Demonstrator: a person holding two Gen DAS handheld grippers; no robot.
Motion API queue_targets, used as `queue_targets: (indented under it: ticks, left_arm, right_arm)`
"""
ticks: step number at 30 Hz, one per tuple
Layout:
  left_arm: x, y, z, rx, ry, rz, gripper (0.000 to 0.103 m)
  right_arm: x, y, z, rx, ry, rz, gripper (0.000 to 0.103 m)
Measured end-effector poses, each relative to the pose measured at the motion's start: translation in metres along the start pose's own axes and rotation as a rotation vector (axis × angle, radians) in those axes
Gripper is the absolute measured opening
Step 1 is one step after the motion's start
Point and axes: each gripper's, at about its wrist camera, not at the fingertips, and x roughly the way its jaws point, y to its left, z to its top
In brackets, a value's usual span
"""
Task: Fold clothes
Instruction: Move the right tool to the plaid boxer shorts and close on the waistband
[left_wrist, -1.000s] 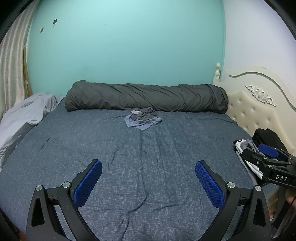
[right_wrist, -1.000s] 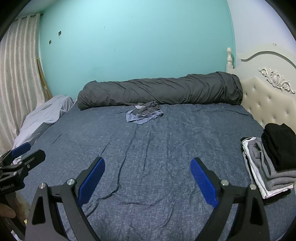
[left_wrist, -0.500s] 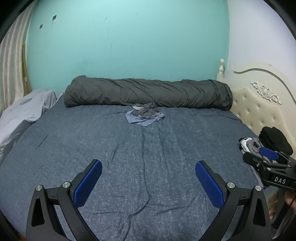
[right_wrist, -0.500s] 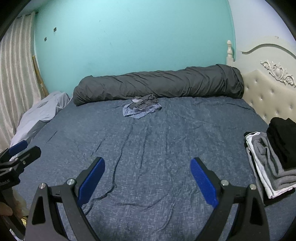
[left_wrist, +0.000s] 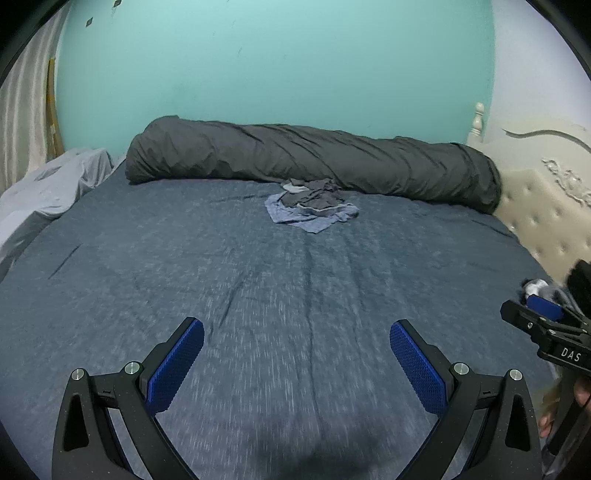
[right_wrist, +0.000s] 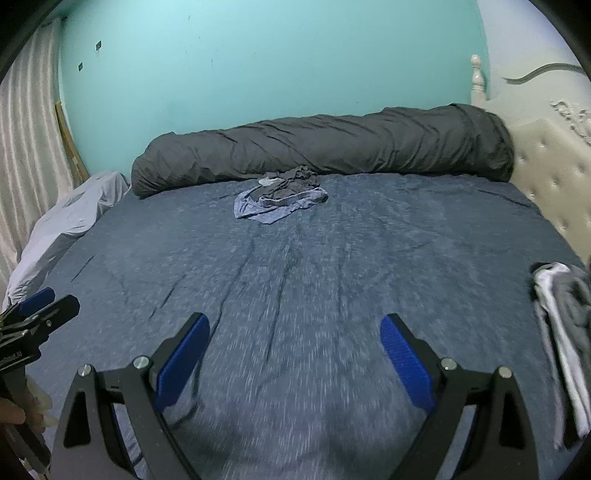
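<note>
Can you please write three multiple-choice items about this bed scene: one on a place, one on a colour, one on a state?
1. Where does the crumpled clothing pile lie?
A. on the floor
B. on the bed, in front of the rolled duvet
C. on the headboard

2. What colour is the wall?
A. turquoise
B. yellow
C. red

3. How is the left gripper?
A. shut on a shirt
B. shut, empty
C. open, empty

Key: 1 B, the pile touches the duvet's front edge; 2 A, plainly turquoise; 3 C, the fingers stand wide apart over bare sheet.
</note>
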Motion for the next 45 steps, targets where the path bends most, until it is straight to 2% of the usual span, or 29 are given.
queue_targets:
  ticks: [5,9,16,30,42,45]
  left_arm:
    - [0.068,0.012,0.013,-0.033,0.001,0.015,0.103]
    - [0.114,0.021,0.02,-0.065,0.059,0.019,0.103]
    - [0.165,0.036,0.033,-0.084,0.147,0.013,0.103]
    - [0.253,0.087,0.061,-0.149,0.21,0.018,0.103]
    - [0.284,0.119,0.051,-0.207,0.247,0.017,0.103]
    - [0.286,0.126,0.045,-0.21,0.252,0.018,0.103]
  right_arm:
    - [0.074,-0.008,0.021,-0.012,0.0,0.036,0.094]
    - [0.122,-0.014,0.033,0.008,0.035,0.043,0.094]
    - [0.192,-0.017,0.058,0.044,0.107,0.047,0.094]
    - [0.344,0.001,0.13,0.081,0.176,0.1,0.094]
    - [0.449,0.019,0.162,0.111,0.26,0.129,0.066]
    - [0.464,0.022,0.163,0.109,0.27,0.13,0.046]
